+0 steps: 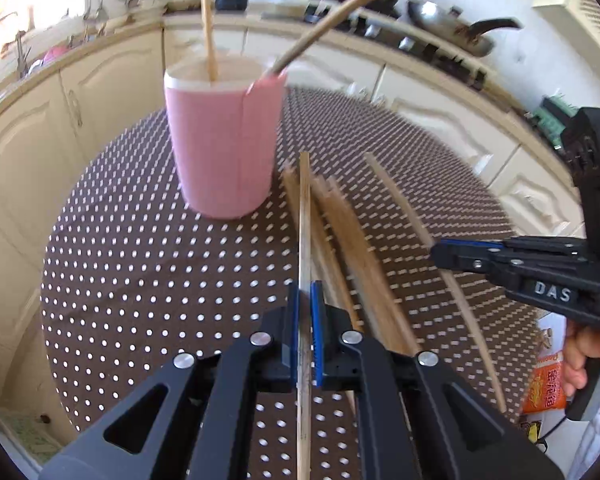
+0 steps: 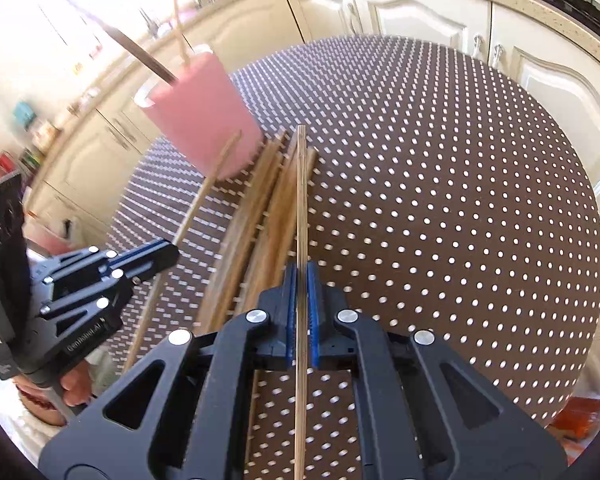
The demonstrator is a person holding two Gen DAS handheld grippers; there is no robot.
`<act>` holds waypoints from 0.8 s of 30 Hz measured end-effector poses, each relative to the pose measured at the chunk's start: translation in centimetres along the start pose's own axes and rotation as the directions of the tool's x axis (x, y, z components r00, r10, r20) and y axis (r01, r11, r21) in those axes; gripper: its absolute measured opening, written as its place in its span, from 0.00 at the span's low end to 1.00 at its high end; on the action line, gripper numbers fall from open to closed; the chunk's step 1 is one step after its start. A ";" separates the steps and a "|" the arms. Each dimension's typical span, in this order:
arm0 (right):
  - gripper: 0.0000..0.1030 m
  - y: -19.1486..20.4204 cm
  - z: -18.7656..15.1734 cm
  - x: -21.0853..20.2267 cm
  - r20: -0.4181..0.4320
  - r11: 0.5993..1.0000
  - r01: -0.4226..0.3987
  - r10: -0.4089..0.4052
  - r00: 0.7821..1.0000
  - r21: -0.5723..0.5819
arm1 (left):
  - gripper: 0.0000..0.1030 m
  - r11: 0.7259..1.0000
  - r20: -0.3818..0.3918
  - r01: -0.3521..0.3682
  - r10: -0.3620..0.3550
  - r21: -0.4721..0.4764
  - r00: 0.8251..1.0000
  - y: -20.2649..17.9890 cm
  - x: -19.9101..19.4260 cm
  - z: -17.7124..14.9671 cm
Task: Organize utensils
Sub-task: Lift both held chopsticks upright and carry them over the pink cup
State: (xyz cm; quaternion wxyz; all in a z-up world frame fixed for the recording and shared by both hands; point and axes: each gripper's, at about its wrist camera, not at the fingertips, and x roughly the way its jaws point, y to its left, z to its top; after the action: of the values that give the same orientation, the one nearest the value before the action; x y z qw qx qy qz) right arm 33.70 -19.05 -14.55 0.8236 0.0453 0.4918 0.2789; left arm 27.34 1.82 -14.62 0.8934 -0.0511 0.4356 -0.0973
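A pink cup (image 1: 224,140) stands on the dotted brown table (image 1: 140,240) with two chopsticks leaning inside it. Beside the cup lies a pile of wooden chopsticks (image 1: 352,236). My left gripper (image 1: 306,292) is shut on one chopstick (image 1: 305,208), which is raised over the pile and points toward the cup. My right gripper (image 2: 301,270) is shut on another chopstick (image 2: 301,192), also lifted above the pile (image 2: 260,208). The cup (image 2: 204,120) looks tilted and blurred in the right wrist view. Each gripper appears in the other's view: right gripper (image 1: 436,252), left gripper (image 2: 174,250).
Cream cabinets (image 1: 60,128) and a countertop curve around the far side of the round table. A pan (image 1: 452,24) sits on the stove at the back right. An orange packet (image 1: 544,388) lies below the table edge by a hand (image 1: 580,356).
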 end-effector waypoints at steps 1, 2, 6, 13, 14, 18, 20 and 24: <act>0.06 0.0 0.0 -0.7 0.023 1.000 -0.018 0.017 1.000 0.007 | 0.06 1.000 0.018 0.009 -0.009 0.005 1.000 -0.2 -0.6 -0.3; 0.06 -0.1 -0.2 -1.4 0.051 0.999 -0.034 0.033 0.998 0.014 | 0.06 1.000 0.043 0.023 -0.023 0.013 0.999 -0.4 -1.5 -0.5; 0.06 -0.3 -0.6 -4.3 0.166 0.995 -0.091 0.084 0.982 0.031 | 0.06 0.998 0.127 0.051 -0.055 0.033 0.990 -1.1 -4.2 -1.2; 0.06 0.8 -0.6 -7.6 0.316 0.990 -0.138 0.125 0.940 0.019 | 0.06 0.994 0.297 0.089 -0.102 0.057 0.950 -2.5 -7.9 -0.9; 0.06 1.0 -0.4 -7.8 0.334 0.990 -0.141 0.128 0.934 0.016 | 0.06 0.993 0.320 0.096 -0.113 0.068 0.941 -2.6 -8.5 -1.0; 0.06 1.5 0.2 -9.1 0.395 0.989 -0.146 0.130 0.910 0.010 | 0.06 0.984 0.384 0.130 -0.166 0.118 0.908 -2.9 -10.0 -1.7; 0.06 1.7 0.5 -9.4 0.426 0.989 -0.147 0.130 0.895 0.007 | 0.06 0.984 0.427 0.125 -0.166 0.125 0.889 -3.0 -10.6 -1.6; 0.06 2.7 1.8 -9.1 0.468 0.988 -0.157 0.137 0.873 0.003 | 0.06 0.990 0.525 0.114 -0.144 0.089 0.839 -2.5 -11.9 -0.6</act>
State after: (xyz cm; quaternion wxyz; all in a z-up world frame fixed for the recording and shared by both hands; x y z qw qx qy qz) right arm 30.81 -20.97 -5.56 0.8928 0.1649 0.2802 0.3116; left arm 19.37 1.93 -5.45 0.9713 -0.0811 0.1651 -0.1509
